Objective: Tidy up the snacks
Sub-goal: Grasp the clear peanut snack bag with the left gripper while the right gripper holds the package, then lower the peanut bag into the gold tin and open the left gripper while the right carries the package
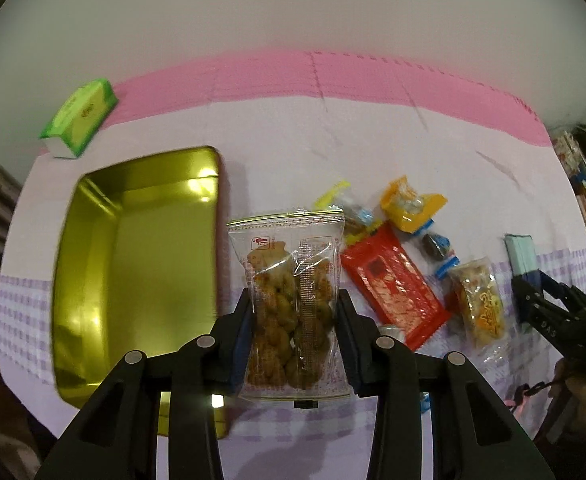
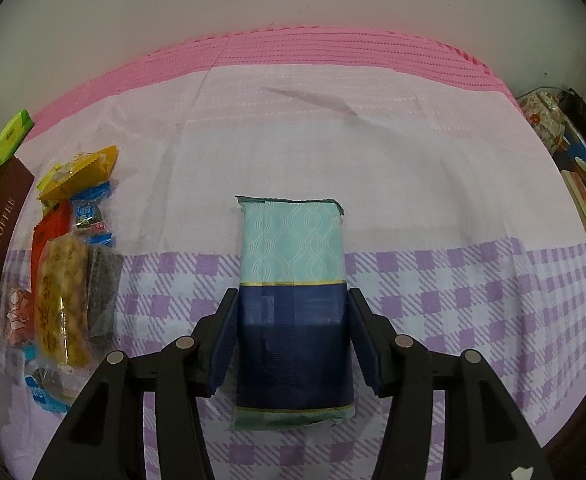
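Now left gripper [image 1: 295, 316] jaws clamp the clear snack bag [image 1: 291, 300]; carry it level over the gold tin [image 1: 133, 248] at left before release. Right gripper [image 2: 291, 332] jaws stand apart around the teal-navy packet [image 2: 293, 300].

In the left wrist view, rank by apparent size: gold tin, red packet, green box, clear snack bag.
1. gold tin
2. clear snack bag, though inflated by nearness to the camera
3. red packet
4. green box
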`<state>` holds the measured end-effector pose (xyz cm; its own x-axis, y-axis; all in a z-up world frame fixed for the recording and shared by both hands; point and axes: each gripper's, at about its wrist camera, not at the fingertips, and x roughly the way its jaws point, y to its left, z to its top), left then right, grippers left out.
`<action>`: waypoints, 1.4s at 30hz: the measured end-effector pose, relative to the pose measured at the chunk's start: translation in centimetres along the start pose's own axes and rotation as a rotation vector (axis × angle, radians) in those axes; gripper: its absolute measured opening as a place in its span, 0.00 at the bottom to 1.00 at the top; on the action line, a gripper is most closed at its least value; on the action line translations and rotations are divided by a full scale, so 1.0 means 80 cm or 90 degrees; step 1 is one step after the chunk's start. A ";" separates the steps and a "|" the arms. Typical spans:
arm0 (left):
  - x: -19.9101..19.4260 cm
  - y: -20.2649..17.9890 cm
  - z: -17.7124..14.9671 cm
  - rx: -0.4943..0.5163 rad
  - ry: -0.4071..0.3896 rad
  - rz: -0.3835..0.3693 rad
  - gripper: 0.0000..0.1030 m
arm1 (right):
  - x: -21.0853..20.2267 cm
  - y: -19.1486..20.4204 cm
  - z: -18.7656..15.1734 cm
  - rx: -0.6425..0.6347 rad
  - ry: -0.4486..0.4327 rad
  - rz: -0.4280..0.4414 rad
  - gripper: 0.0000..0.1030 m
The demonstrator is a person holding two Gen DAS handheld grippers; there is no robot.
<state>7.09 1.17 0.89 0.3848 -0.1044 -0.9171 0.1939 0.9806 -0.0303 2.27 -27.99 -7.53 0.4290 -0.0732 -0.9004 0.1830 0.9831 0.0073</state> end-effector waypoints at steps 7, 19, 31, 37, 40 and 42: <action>-0.009 0.064 0.002 -0.028 -0.003 0.059 0.38 | 0.002 -0.002 0.005 -0.001 0.007 -0.003 0.51; 0.033 0.153 -0.032 -0.051 0.084 0.166 0.38 | 0.012 -0.005 0.020 -0.002 0.017 -0.006 0.57; 0.063 0.179 -0.046 -0.053 0.131 0.216 0.38 | 0.010 0.001 0.017 -0.006 0.011 -0.007 0.46; 0.071 0.185 -0.057 -0.058 0.138 0.216 0.39 | 0.008 0.002 0.017 0.000 0.012 -0.011 0.45; 0.070 0.192 -0.060 -0.070 0.132 0.211 0.39 | 0.006 0.005 0.015 0.003 0.016 -0.014 0.45; 0.069 0.196 -0.061 -0.080 0.127 0.203 0.39 | 0.004 0.006 0.015 0.004 0.016 -0.016 0.45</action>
<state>7.86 16.76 -6.59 0.2229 0.2307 -0.9471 -0.0232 0.9726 0.2315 3.54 -27.71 -7.30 0.4014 -0.0929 -0.9112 0.1981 0.9801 -0.0126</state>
